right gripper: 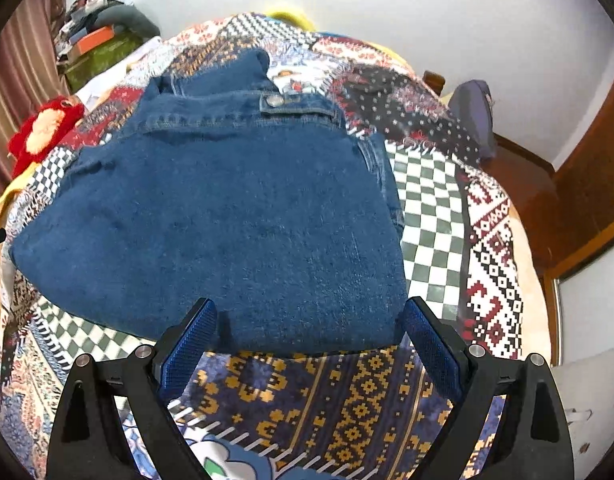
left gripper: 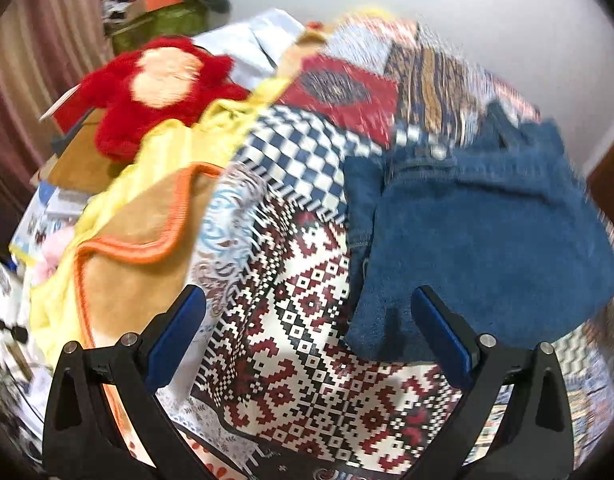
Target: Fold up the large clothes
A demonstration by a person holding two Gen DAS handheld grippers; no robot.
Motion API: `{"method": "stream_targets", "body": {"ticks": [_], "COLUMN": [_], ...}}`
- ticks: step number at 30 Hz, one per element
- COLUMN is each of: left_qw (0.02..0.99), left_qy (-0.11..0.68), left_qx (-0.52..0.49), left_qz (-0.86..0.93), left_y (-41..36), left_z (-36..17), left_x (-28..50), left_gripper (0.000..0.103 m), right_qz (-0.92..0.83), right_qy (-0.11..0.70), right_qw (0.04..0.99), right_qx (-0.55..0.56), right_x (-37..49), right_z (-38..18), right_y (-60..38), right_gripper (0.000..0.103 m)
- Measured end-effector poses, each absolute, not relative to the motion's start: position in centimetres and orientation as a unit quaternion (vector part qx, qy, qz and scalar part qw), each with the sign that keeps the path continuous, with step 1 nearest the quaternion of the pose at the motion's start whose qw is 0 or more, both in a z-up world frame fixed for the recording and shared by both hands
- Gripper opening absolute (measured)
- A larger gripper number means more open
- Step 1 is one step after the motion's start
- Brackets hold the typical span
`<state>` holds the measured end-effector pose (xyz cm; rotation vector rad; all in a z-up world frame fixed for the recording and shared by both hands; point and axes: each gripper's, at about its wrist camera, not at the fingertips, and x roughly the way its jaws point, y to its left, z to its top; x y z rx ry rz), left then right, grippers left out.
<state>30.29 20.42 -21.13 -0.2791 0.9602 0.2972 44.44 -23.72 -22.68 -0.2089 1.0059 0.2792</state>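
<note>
Folded blue jeans [right gripper: 227, 208] lie flat on a patchwork bedspread [right gripper: 435, 216], waistband and metal button at the far end. My right gripper [right gripper: 311, 316] is open just above the jeans' near edge, its blue pads apart with nothing pressed between them. In the left wrist view the same jeans [left gripper: 487, 240] lie to the right. My left gripper [left gripper: 309, 304] is open over the red-and-white patterned bedspread [left gripper: 307, 340], left of the jeans' near corner, holding nothing.
A red plush toy [left gripper: 159, 88], yellow cloth [left gripper: 179, 144] and a tan blanket with orange trim [left gripper: 147, 248] are heaped at the bed's left. Boxes and clutter [right gripper: 99, 44] stand against the back wall. A wooden bed frame [right gripper: 527, 184] borders the right side.
</note>
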Motion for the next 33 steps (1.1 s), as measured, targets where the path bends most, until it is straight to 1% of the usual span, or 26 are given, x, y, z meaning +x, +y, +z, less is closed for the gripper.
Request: {"method": "stream_targets", "body": {"ticks": [5, 12, 16, 21, 22, 24, 28, 29, 31, 33], "left_qw": [0.861, 0.824, 0.802, 0.762, 0.756, 0.746, 0.749, 0.753, 0.762, 0.768], "left_qy": [0.441, 0.465, 0.483, 0.479, 0.478, 0.475, 0.462, 0.451, 0.427, 0.417], "left_qx": [-0.228, -0.321, -0.351, -0.434, -0.445, -0.462, -0.473, -0.477, -0.485, -0.485], "left_qz": [0.109, 0.038, 0.002, -0.041, -0.048, -0.062, -0.054, -0.053, -0.047, -0.028], "left_y": [20.3, 17.0, 15.4, 14.7, 14.6, 14.6, 15.1, 15.2, 15.3, 15.4], "left_z": [-20.5, -23.3, -25.2, -27.8, -28.1, -28.7, -29.4, -29.6, -30.0, -30.3], "left_x": [28.8, 29.7, 30.3, 31.2, 31.6, 32.4, 33.9, 34.4, 35.1, 35.7], "left_gripper": [0.103, 0.103, 0.103, 0.103, 0.103, 0.103, 0.103, 0.098, 0.095, 0.084], "right_qz": [0.158, 0.213, 0.233, 0.254, 0.247, 0.249, 0.259, 0.261, 0.262, 0.261], "right_qy": [0.463, 0.447, 0.452, 0.506, 0.507, 0.501, 0.501, 0.501, 0.5, 0.5], "right_qw": [0.868, 0.862, 0.849, 0.819, 0.821, 0.824, 0.82, 0.82, 0.82, 0.821], "right_qx": [-0.085, -0.108, -0.139, -0.092, -0.09, -0.093, -0.099, -0.096, -0.089, -0.089], "right_x": [43.5, 42.3, 42.2, 43.0, 43.1, 43.0, 43.2, 43.3, 43.4, 43.4], "right_z": [-21.0, -20.4, -21.7, -25.1, -25.6, -26.0, -26.2, -26.2, -26.3, -26.2], "right_y": [-21.9, -17.5, -15.0, -14.0, -13.9, -13.7, -13.6, -13.8, -13.9, -13.7], "right_gripper": [0.094, 0.094, 0.094, 0.094, 0.094, 0.099, 0.099, 0.1, 0.1, 0.101]}}
